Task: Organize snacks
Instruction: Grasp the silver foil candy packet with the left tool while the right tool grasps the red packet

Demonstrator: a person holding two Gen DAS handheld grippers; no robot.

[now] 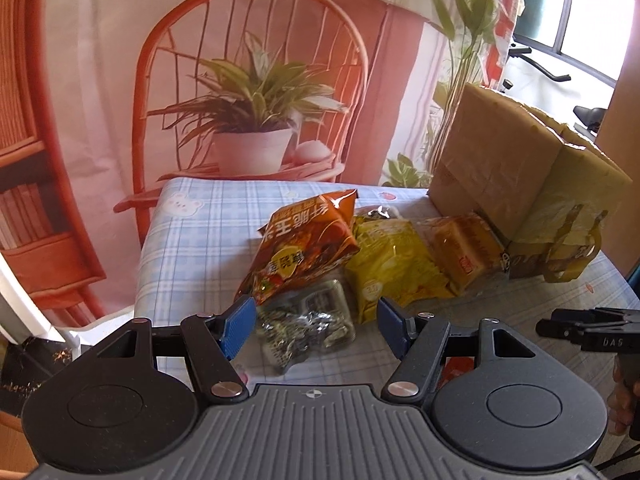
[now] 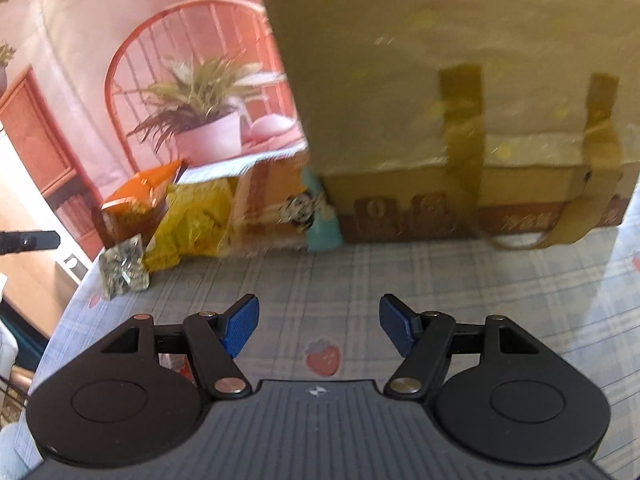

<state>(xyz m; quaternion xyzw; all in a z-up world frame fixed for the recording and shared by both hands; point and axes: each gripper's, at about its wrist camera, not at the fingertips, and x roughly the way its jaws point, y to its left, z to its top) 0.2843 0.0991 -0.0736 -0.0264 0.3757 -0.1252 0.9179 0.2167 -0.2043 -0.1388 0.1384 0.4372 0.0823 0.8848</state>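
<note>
Snacks heaped mid-table on the plaid cloth: orange bag tilted on top at the left, clear tray of foil-wrapped pieces under its near end, yellow bag just right of it, bread pack next, touching the yellow bag. Behind and right of the bread, a tan tote with straps hanging down its front, standing upright against the pile's right end.

Left gripper open wide, blue pads to either side of the tray in that view, gripping nothing; contact with the tray not clear. Orange bag's lower corner just above the left pad.

Right gripper also open wide and empty, over bare cloth near a strawberry print, well short of the tote. Right-wrist view blurred: tote filling the upper right, snacks at its left — orange bag, yellow bag, tray at the table's left edge, bread pack beside a small teal packet leaning at the tote's corner.

Right gripper's black tip seen at the right edge of the left view; left gripper's tip at the left edge of the right view.

Behind the table, a printed backdrop with chair and potted plant.
</note>
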